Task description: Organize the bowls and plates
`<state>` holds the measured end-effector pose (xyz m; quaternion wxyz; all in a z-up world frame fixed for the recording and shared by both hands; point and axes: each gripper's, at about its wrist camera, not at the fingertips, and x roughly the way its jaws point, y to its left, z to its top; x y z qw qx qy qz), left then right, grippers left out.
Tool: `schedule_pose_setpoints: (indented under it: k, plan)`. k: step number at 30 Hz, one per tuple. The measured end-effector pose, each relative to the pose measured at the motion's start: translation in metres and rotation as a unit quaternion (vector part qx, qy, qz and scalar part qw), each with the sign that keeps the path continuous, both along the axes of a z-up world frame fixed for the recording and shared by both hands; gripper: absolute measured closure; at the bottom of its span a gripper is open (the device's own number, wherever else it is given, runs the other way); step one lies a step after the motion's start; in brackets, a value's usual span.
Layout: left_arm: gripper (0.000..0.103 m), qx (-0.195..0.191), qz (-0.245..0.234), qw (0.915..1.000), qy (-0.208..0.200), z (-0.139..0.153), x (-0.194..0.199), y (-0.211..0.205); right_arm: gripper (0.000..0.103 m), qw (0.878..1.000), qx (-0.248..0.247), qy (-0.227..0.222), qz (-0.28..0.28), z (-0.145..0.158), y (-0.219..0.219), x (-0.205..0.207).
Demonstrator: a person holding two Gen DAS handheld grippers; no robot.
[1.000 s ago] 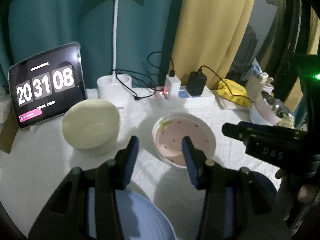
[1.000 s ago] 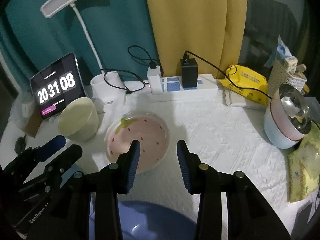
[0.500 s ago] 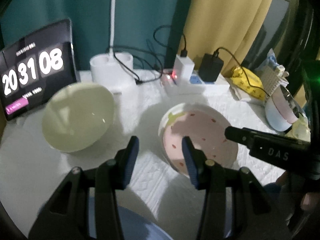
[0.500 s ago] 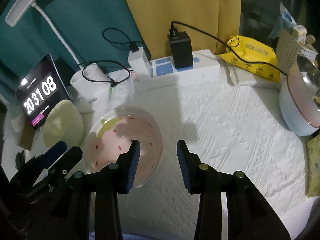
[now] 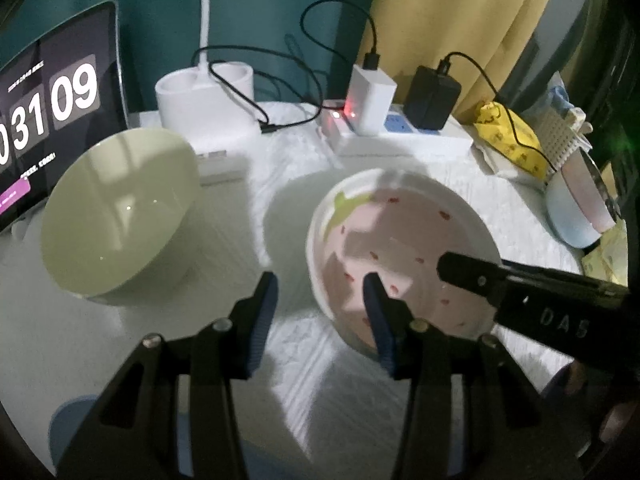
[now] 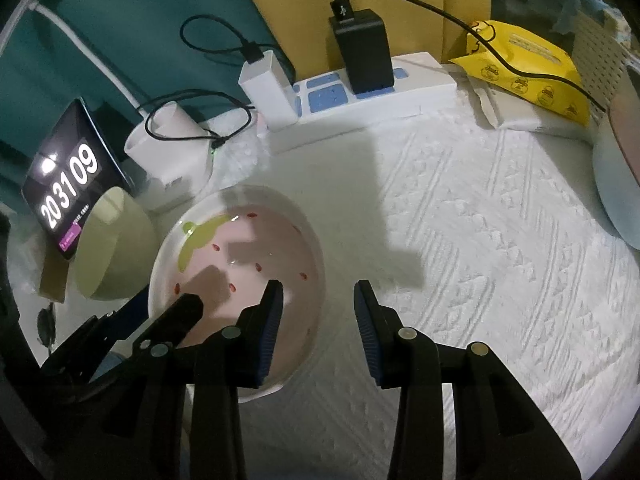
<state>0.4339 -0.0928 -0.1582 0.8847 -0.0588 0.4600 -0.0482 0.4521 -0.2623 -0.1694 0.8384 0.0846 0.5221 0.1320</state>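
Observation:
A pink strawberry-pattern plate (image 5: pixel 400 248) with a white rim lies on the white cloth; it also shows in the right wrist view (image 6: pixel 240 264). A pale green bowl (image 5: pixel 116 212) sits left of it, also seen in the right wrist view (image 6: pixel 112 248). My left gripper (image 5: pixel 320 304) is open, its jaws straddling the plate's left rim. My right gripper (image 6: pixel 318 312) is open, its jaws straddling the plate's right rim. A blue plate (image 5: pixel 68 424) lies near the front edge under the left gripper.
A stack of bowls (image 5: pixel 576 208) stands at the right. A power strip with chargers (image 6: pixel 360 88), a white lamp base (image 5: pixel 204 100), a tablet clock (image 5: pixel 48 120) and a yellow wipes pack (image 6: pixel 528 76) line the back of the table.
Both grippers have moved forward and down toward the pink plate, which now sits at their fingertips. Both stay open.

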Motion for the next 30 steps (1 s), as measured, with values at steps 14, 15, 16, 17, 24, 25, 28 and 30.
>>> schedule_pose_setpoints:
  k: [14,15,16,17,24,25,28,30]
  plan:
    - [0.070,0.006,-0.021,0.9997,-0.010,-0.004,-0.003,-0.012,0.084,0.999,-0.031,-0.020,0.023,-0.003,0.014,-0.005]
    - [0.071,0.003,-0.021,0.9997,-0.009,-0.004,-0.003,-0.012,0.084,0.999,-0.035,-0.025,0.023,-0.002,0.015,-0.006]
    - [0.071,0.004,-0.022,0.9997,-0.010,-0.004,-0.004,-0.012,0.085,0.999,-0.039,-0.029,0.022,-0.001,0.015,-0.007]
    - [0.071,0.005,-0.023,0.9997,-0.012,-0.003,-0.005,-0.012,0.085,0.998,-0.043,-0.033,0.020,0.000,0.014,-0.008]
    - [0.071,0.006,-0.019,0.9993,-0.030,0.010,-0.010,-0.011,0.086,0.998,-0.035,-0.044,0.015,0.009,0.011,-0.015]
    - [0.071,0.005,-0.019,0.9993,-0.032,0.012,-0.011,-0.010,0.086,0.998,-0.034,-0.047,0.014,0.011,0.011,-0.017]
    - [0.071,-0.002,-0.020,0.9991,-0.038,0.018,-0.015,-0.008,0.085,0.998,-0.026,-0.052,0.011,0.020,0.009,-0.020]
    - [0.071,-0.004,-0.020,0.9988,-0.044,0.024,-0.019,-0.009,0.085,0.998,-0.025,-0.060,0.011,0.027,0.008,-0.023]
